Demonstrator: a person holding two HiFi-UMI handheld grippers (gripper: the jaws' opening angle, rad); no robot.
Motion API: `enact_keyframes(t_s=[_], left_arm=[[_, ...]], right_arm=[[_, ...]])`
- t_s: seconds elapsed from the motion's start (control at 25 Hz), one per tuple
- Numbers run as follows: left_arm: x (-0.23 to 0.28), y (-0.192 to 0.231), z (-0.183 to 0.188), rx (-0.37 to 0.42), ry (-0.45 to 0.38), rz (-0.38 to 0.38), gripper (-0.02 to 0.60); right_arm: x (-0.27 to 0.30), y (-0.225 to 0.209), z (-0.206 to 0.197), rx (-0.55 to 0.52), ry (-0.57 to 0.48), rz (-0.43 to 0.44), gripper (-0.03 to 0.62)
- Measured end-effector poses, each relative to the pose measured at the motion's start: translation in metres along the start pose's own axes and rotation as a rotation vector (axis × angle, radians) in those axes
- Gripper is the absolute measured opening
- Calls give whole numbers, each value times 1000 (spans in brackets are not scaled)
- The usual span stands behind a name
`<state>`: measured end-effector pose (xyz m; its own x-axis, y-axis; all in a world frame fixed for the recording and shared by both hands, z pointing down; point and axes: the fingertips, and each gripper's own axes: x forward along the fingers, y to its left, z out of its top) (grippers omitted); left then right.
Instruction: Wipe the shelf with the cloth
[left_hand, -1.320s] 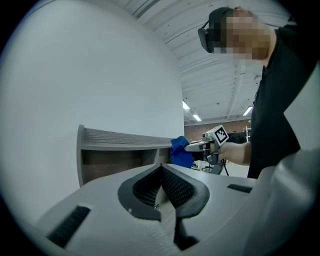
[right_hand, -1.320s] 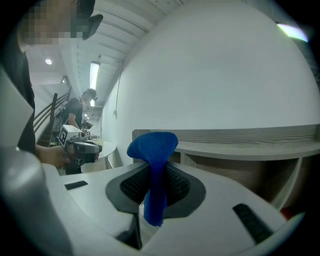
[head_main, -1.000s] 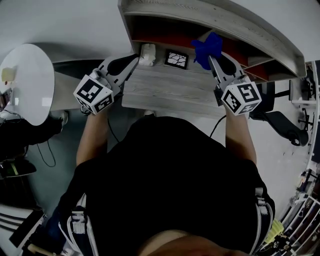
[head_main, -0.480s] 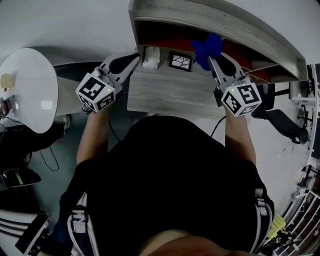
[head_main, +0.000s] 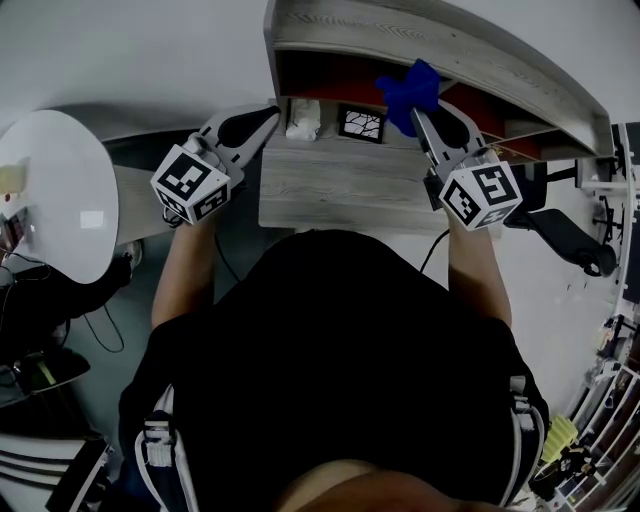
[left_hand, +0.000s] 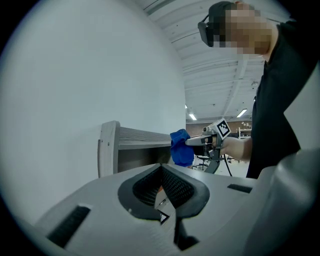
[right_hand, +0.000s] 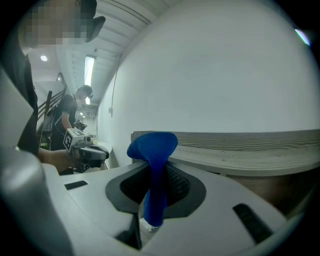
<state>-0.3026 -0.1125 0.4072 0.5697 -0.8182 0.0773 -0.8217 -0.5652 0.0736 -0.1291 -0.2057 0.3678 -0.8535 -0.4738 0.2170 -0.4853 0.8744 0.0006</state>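
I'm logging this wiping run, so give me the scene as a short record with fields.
Right tool: shut on blue cloth, by the top board of the shelf
Left tool: shut, empty, at the shelf's left end
On shelf: white object, patterned frame
Cloth touching shelf: cannot tell

A small object (head_main: 302, 118) stands at the back left corner of the shelf (head_main: 340, 190). A frame (head_main: 360, 123) is just right of it, the cloth (head_main: 408, 90) farther right.

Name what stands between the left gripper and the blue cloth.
In the head view, a small white object and a black-framed patterned square stand between the left gripper and the blue cloth.
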Motion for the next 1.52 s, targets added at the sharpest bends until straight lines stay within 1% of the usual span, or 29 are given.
enact_keyframes(t_s=[0.24,0.44,0.72,0.96,1.16,1.36,1.52], left_arm=[[-1,6,2,-13,-11,-29,17],[-8,17,8,-5,-12,-28,17],[-15,20,10,1,-15,-30,17],[-24,27,15,1,-18,-1,17],[-27,25,31,-2,-73,-1,17],[-28,26,28,2,-51,9,17],[-29,27,29,-4,-61,16,17]], right_arm=[[12,6,5,-13,-5,-3,58],[21,14,11,-17,-13,6,58],[31,23,19,-38,-16,21,58],[39,34,31,-61,-20,60,58],[42,37,39,-75,-35,82,58],[48,41,51,-82,-58,111,58],[57,45,65,-98,-80,131,58]])
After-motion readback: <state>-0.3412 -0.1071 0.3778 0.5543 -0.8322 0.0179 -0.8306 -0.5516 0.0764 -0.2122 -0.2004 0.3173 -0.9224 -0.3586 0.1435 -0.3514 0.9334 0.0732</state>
